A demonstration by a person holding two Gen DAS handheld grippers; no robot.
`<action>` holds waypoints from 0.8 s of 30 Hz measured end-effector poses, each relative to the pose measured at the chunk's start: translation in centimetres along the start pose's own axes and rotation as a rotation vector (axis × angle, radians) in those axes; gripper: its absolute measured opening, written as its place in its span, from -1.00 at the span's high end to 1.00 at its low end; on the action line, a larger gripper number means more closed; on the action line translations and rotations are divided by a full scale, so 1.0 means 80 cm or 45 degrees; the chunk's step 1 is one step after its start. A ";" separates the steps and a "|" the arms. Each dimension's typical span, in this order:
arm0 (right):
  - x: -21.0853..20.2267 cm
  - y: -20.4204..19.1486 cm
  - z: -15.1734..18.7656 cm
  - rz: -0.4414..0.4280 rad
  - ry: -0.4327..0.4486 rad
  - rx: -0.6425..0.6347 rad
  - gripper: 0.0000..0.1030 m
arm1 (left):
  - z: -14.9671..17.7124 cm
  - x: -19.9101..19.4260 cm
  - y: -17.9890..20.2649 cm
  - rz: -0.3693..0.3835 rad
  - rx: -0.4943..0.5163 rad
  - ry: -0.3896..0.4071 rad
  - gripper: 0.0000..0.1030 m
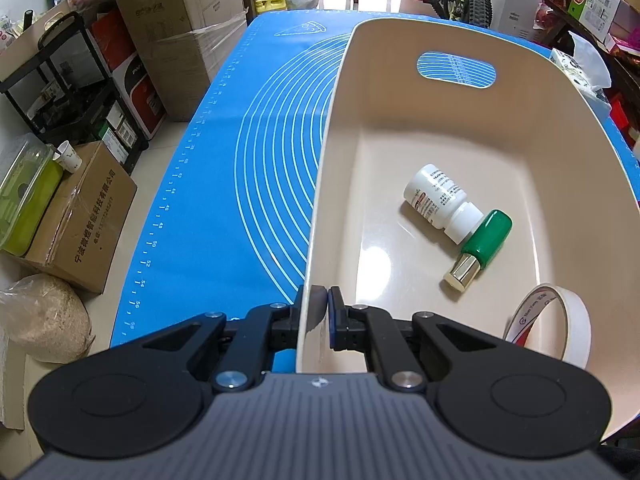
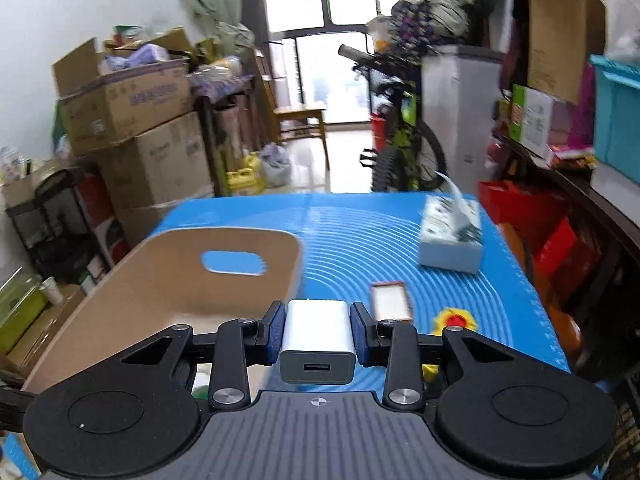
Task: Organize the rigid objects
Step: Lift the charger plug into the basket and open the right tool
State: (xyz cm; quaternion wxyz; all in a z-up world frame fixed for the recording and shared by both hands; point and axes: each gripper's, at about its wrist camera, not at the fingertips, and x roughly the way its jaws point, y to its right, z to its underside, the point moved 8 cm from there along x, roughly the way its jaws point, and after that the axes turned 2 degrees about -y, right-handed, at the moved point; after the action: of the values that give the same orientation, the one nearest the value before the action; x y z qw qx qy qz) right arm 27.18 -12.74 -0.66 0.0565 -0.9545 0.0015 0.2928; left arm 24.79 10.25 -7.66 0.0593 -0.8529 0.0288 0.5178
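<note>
The right tool is closed approx. half-way on a white USB charger, pads on its two flat side faces, held above the worktop just right of the beige bin. The charger is probably light, stiff and smooth plastic, so a bit slippery; the flat sides look like the best grip, w/ moderate squeeze. Its long axis runs away from the camera, toward 12 o'clock; the USB port faces back to the camera, 6 o'clock.

The left tool is nearly closed, pinching the bin wall at the near-left rim, prob. to steady it. Inside the bin: a white pill bottle lying down, cap toward 4 o'clock, touching a green bottle whose gold cap points to 7 o'clock; a tape roll stands at 4 o'clock.
</note>
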 end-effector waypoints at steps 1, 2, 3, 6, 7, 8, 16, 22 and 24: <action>-0.002 -0.007 -0.002 -0.013 0.009 -0.012 0.17 | 0.000 0.000 0.000 0.000 0.000 0.000 0.80; -0.006 -0.015 -0.004 -0.031 0.019 -0.027 0.17 | 0.000 0.000 0.000 0.000 0.001 0.000 0.80; -0.008 -0.024 -0.006 -0.045 0.025 -0.042 0.17 | 0.000 0.000 0.001 -0.001 0.002 0.000 0.80; -0.009 -0.049 -0.003 -0.076 0.023 -0.113 0.17 | 0.000 0.000 0.001 -0.002 0.004 0.001 0.80; -0.007 -0.055 -0.001 -0.083 0.016 -0.130 0.17 | 0.000 0.000 0.001 -0.002 0.004 0.001 0.80; -0.006 -0.062 0.003 -0.089 0.006 -0.149 0.17 | 0.000 0.000 0.001 -0.003 0.005 0.001 0.80; 0.004 -0.112 0.042 -0.098 -0.102 -0.330 0.17 | 0.000 0.001 0.002 -0.010 0.014 0.007 0.80; 0.017 -0.135 0.078 -0.118 -0.273 -0.490 0.17 | 0.000 0.001 0.002 -0.010 0.014 0.007 0.80; 0.020 -0.141 0.084 -0.113 -0.292 -0.528 0.23 | 0.000 0.001 0.002 -0.010 0.015 0.007 0.80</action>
State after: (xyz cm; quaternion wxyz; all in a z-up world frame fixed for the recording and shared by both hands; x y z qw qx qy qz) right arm 25.16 -0.73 -5.90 -0.1282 -0.9054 -0.1072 0.3904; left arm 24.81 10.08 -7.73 0.0661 -0.8542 0.0287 0.5150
